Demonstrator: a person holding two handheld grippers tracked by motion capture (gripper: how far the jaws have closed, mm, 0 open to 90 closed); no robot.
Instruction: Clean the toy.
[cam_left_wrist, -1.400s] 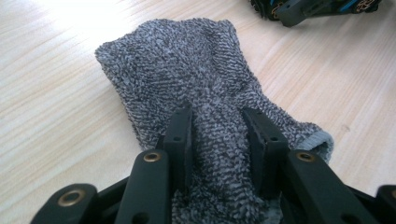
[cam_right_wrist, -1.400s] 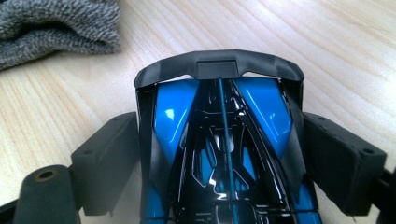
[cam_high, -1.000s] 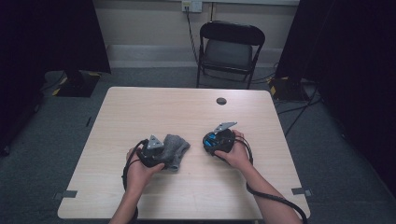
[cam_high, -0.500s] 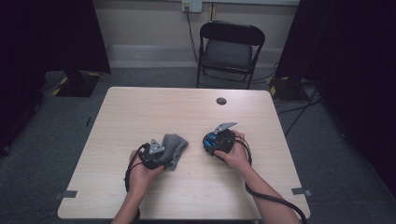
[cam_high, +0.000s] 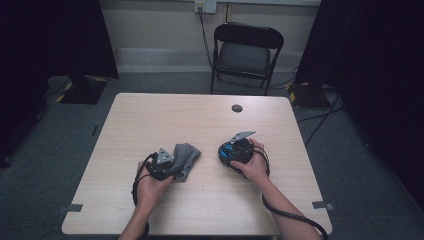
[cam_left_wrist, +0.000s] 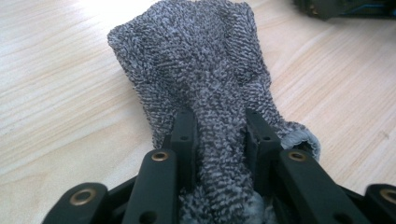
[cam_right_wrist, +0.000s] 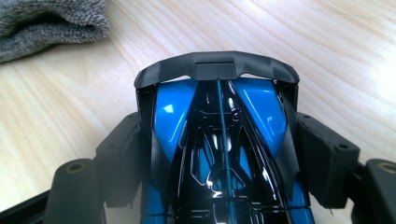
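Note:
A fuzzy grey cloth (cam_high: 187, 154) lies on the wooden table (cam_high: 150, 115), left of centre. My left gripper (cam_high: 172, 167) is at its near end. In the left gripper view the jaws have just been closing. They now pinch a ridge of the cloth (cam_left_wrist: 201, 60) between the pads, so the left gripper (cam_left_wrist: 219, 122) is shut on it. My right gripper (cam_high: 234, 152) rests on the table to the right, apart from the cloth. It grips a glossy blue and black toy car (cam_right_wrist: 173, 107), with the right gripper (cam_right_wrist: 224, 140) pressing both of the car's sides. A corner of the cloth (cam_right_wrist: 46, 23) lies beyond the car.
A small black round disc (cam_high: 237, 108) sits on the far side of the table. A black folding chair (cam_high: 247, 50) stands behind the table by the wall. Cables trail from both grippers over the near edge.
Both hands stay where they were. The cloth beside the left gripper looks slightly more gathered than a second ago.

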